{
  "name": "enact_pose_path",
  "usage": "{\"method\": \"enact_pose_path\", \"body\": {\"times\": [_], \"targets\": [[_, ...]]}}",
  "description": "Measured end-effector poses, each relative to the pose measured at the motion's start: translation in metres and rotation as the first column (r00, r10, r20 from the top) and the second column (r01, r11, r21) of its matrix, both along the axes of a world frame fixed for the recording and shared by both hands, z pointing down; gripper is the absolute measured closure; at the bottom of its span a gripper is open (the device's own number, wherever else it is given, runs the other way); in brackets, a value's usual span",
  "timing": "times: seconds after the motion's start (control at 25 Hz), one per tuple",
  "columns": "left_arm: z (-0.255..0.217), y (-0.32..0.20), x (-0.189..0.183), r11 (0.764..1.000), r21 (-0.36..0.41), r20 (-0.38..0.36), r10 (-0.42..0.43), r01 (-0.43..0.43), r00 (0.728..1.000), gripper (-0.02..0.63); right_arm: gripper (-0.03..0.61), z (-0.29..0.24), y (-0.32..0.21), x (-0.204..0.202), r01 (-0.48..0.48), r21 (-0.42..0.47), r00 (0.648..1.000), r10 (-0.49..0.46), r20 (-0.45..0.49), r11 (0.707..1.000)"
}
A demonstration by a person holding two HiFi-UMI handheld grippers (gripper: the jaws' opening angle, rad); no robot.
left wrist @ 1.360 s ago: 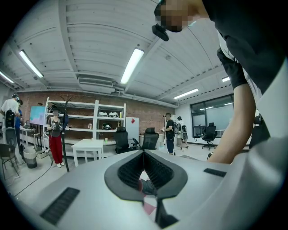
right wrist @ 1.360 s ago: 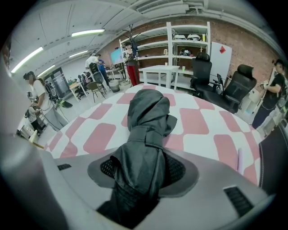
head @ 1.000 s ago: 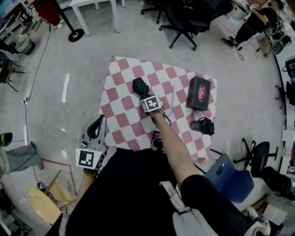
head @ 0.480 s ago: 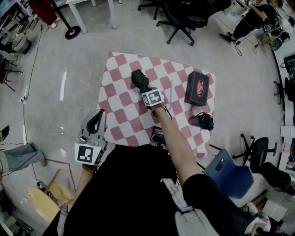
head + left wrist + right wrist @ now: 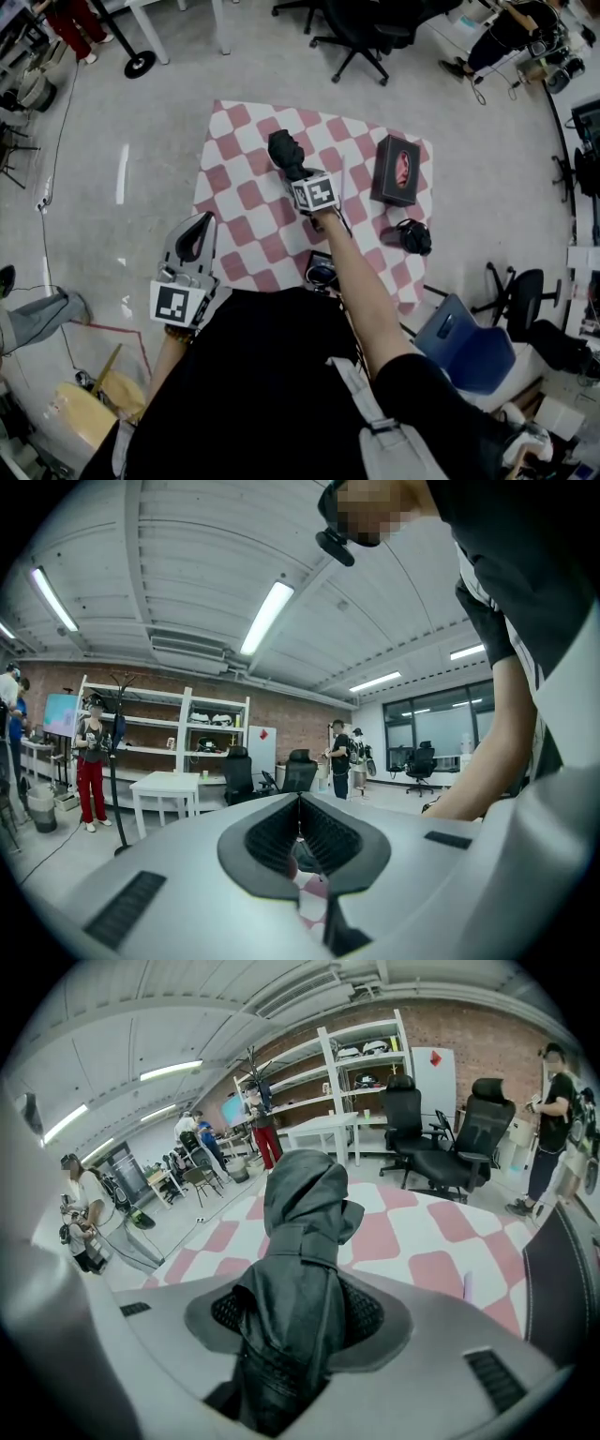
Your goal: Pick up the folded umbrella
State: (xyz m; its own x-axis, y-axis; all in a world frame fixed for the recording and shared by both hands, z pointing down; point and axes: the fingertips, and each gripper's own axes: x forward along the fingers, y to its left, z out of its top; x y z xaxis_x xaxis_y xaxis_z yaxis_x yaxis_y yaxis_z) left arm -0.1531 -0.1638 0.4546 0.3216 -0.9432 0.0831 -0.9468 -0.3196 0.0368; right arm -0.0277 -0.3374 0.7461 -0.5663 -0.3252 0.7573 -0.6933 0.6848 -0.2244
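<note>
The folded umbrella is black, strapped shut, and hangs above the red-and-white checked table. My right gripper is shut on its lower part, pointing down and away from me. In the right gripper view the umbrella fills the gap between the pads and sticks out past my right gripper. My left gripper is off the table's left front corner, held level, with its jaws together and nothing between them. The left gripper view shows my left gripper with its pads meeting.
On the table's right side lies a black box with a red picture, and a small black object sits nearer me. A thin pale stick lies mid-table. A blue chair stands at the right; office chairs stand beyond the table.
My right gripper has lifted the umbrella a little higher above the cloth. The left gripper has stayed in place.
</note>
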Motion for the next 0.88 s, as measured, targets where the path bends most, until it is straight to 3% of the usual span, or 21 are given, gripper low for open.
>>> {"method": "enact_pose_path", "body": {"times": [0.68, 0.88], "targets": [[-0.008, -0.017, 0.01, 0.997, 0.033, -0.006, 0.066, -0.066, 0.998, 0.598, 0.371, -0.062, 0.001, 0.004, -0.021, 0.124, 0.992, 0.005, 0.123, 0.992], [-0.011, -0.025, 0.015, 0.995, 0.041, -0.007, 0.087, -0.087, 0.996, 0.598, 0.371, -0.091, -0.001, 0.009, -0.07, 0.158, 0.985, 0.042, 0.17, 0.985]]}}
